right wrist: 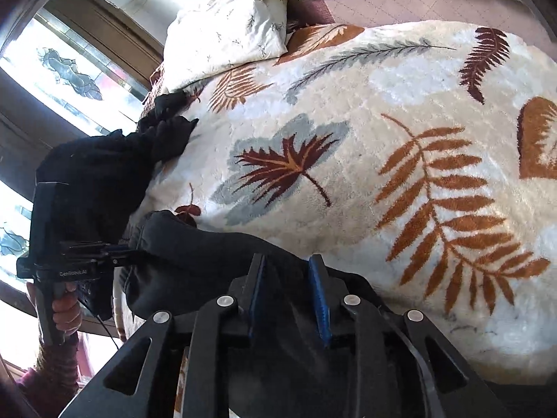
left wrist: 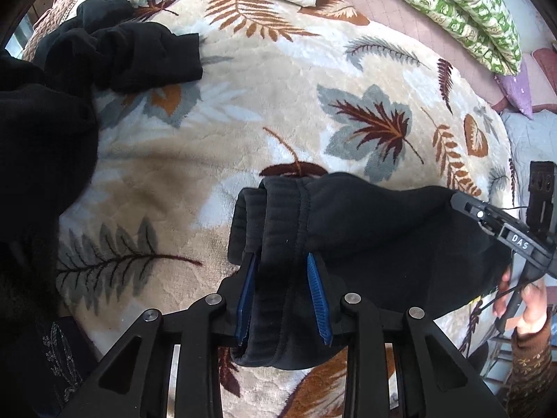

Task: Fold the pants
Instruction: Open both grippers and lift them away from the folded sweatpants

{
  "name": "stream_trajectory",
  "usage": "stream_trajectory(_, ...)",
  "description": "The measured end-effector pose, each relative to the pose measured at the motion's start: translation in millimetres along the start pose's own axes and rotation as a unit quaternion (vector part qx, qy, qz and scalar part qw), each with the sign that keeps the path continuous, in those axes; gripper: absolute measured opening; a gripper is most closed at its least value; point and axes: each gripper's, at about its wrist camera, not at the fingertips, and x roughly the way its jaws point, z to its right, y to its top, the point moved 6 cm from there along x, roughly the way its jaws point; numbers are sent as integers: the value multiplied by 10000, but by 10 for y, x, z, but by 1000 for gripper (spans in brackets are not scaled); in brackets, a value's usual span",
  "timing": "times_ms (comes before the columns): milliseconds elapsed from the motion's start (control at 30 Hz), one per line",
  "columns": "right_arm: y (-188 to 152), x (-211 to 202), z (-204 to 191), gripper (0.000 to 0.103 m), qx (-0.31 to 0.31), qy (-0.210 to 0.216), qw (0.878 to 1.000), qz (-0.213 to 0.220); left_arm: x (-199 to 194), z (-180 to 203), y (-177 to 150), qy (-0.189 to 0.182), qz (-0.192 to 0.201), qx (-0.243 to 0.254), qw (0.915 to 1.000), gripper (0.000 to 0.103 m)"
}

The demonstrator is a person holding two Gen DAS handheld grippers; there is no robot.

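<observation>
From the left wrist, the left hand-held gripper [left wrist: 283,291] is clamping the pants [left wrist: 365,223] by the waistband, above the blanket [left wrist: 278,87]. From the right wrist, the right hand-held gripper [right wrist: 289,294] is pinching the same black cloth, stretching toward the left one.

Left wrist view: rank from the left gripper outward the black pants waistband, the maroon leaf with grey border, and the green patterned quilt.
1. Black pants waistband, between the left gripper fingers.
2. Maroon leaf with grey border, mid-blanket, right of centre.
3. Green patterned quilt, top right.
</observation>
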Motion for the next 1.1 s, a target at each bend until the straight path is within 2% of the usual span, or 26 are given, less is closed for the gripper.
stream_trajectory(100, 27, 121, 20, 24, 81, -78, 9999, -30, 30, -44, 97, 44, 9, -122, 9999, 37)
stream_trajectory(133, 34, 146, 9, 21, -6, -226, 9997, 7, 55, -68, 109, 193, 34, -122, 9997, 37)
stream_trajectory(200, 68, 91, -2, 18, -105, -395, 9987, 293, 140, -105, 101, 724, 24, -11, 9974, 39)
stream_trajectory(233, 77, 110, 8, 18, -120, -426, 9985, 309, 197, -81, 81, 809, -19, -5, 9967, 39)
stream_trajectory(300, 56, 258, 78, 19, -275, -793, 9964, 92, 289, -59, 67, 1038, -19, 26, 9946, 40)
stream_trajectory(333, 53, 315, 122, 20, -293, -865, 9958, 16, 304, -46, 65, 1073, -2, 22, 9942, 40)
stream_trajectory(400, 113, 255, 191, 26, -12, -747, 9971, 133, 264, -5, 71, 905, 81, -45, 9959, 39)
stream_trajectory(467, 167, 61, 214, 26, 291, -378, 9981, 398, 159, -2, 61, 695, 167, -130, 9974, 39)
stream_trajectory(533, 140, -151, 179, 26, 350, -92, 9979, 542, 23, -31, 45, 702, 292, -175, 9969, 39)
stream_trajectory(633, -51, -431, 198, 34, 314, -128, 9978, 578, -198, -76, 20, 887, 558, -220, 9942, 39)
stream_trajectory(700, -263, -596, 272, 35, 416, -154, 9975, 543, -334, -113, -8, 981, 768, -402, 9914, 39)
stream_trajectory(767, -499, -814, 392, 35, 627, -117, 9962, 590, -403, -78, -68, 809, 770, -517, 9924, 39)
stream_trajectory(833, -724, -1113, 570, 35, 887, -162, 9934, 709, -429, 82, -174, 641, 667, -436, 9948, 39)
stream_trajectory(900, -937, -1497, 768, 36, 1145, -288, 9885, 944, -406, 358, -286, 551, 554, -151, 9968, 40)
stream_trajectory(967, -1132, -1929, 979, 39, 1320, -611, 9825, 1164, -354, 681, -409, 377, 412, 114, 9984, 41)
stream_trajectory(1100, -1484, -2846, 1297, 42, 1537, -1193, 9672, 1634, -145, 1489, -685, -213, 15, 690, 9974, 45)
